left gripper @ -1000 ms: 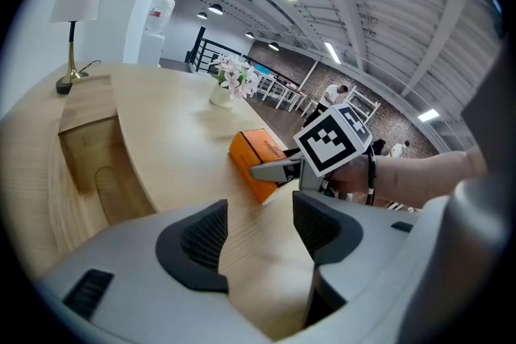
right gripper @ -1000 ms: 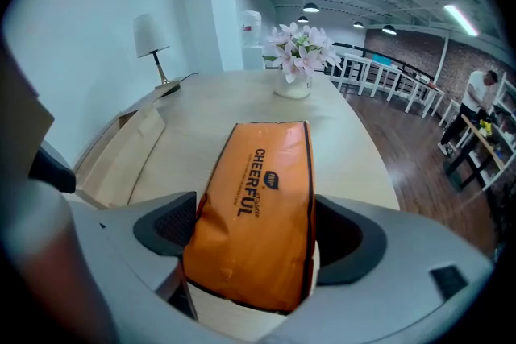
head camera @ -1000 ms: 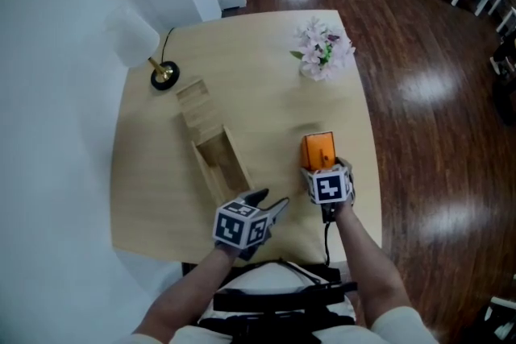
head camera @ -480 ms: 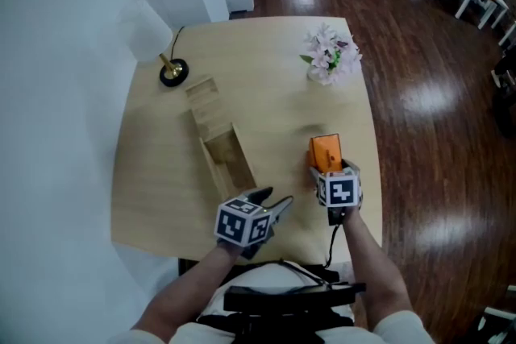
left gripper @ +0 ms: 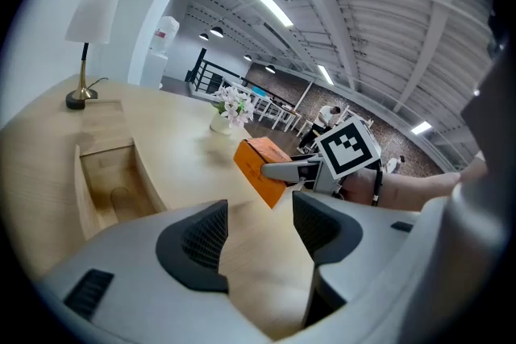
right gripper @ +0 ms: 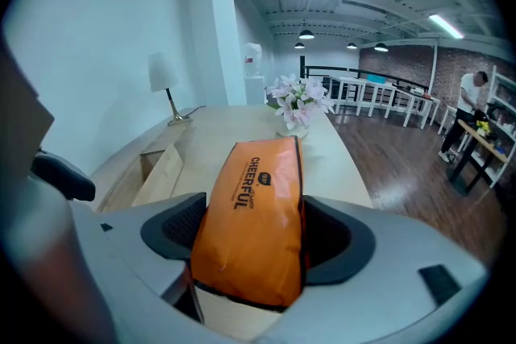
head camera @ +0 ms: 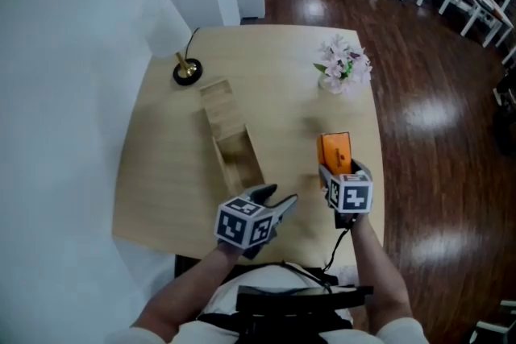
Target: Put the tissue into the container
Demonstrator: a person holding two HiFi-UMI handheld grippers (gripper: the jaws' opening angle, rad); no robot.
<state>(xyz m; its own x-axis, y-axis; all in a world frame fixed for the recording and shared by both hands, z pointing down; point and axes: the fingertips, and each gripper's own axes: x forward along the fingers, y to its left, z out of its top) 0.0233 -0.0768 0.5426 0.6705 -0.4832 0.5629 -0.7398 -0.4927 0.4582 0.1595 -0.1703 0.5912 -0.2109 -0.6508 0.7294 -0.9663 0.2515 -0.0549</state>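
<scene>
Layout as I read it from the head view: the table (head camera: 161, 173) stands with a wall (head camera: 64, 93) along its left side and floor (head camera: 435, 133) to its right. A lamp (head camera: 187, 72) stands at the far left corner, and flowers (head camera: 345, 68) at the far right corner. The container (head camera: 224, 113) lies lengthwise left of centre, running from near the lamp toward me (far part covered, near part open). The tissue pack (head camera: 335, 149) is right of the container and apart from it, nearer me than the flowers, close to the table's right edge.

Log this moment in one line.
right hand-held gripper: jaws just closed further on tissue pack | left hand-held gripper: open, empty | container: open, empty
</scene>
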